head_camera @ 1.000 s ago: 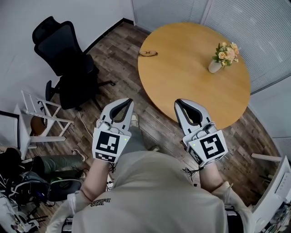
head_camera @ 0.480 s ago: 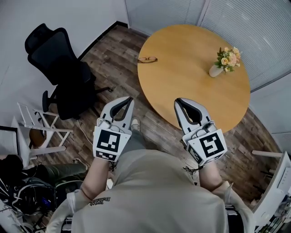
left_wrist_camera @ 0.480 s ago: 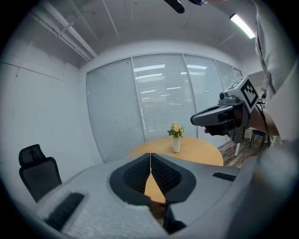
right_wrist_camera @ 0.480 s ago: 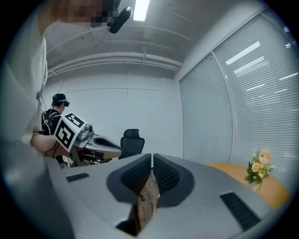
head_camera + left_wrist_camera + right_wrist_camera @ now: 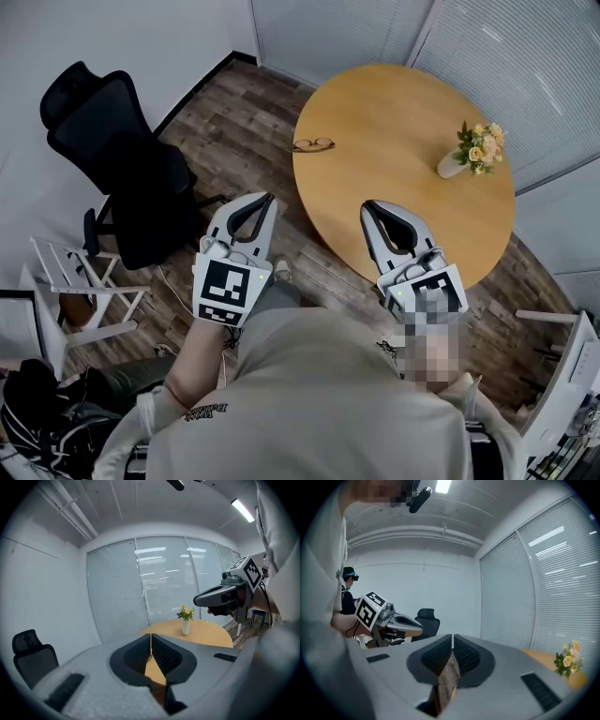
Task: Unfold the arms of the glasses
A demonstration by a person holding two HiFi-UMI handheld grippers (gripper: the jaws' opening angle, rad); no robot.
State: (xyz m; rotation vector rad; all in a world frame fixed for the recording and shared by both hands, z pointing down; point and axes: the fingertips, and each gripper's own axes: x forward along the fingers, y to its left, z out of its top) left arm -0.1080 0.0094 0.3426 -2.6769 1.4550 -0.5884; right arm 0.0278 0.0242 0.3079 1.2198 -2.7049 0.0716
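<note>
We draw nearer the desk (image 5: pixel 403 187) and its glasses (image 5: pixel 313 145); left claw (image 5: pixel 267 199) and right claw (image 5: pixel 370 206) are closed, empty

1. Round wooden table (image 5: pixel 403 187) on a plank floor (image 5: pixel 234 112).
2. White vase of flowers (image 5: pixel 473 150) upright near the table's far right edge.
3. Black office chair (image 5: pixel 122 178) left of the table, well apart.
4. White slatted folding chair (image 5: pixel 70 291) beside the office chair.
5. Blinds (image 5: pixel 506 56) behind the table.

Left tool (image 5: pixel 267 199) closed, right tool (image 5: pixel 367 205) closed
</note>
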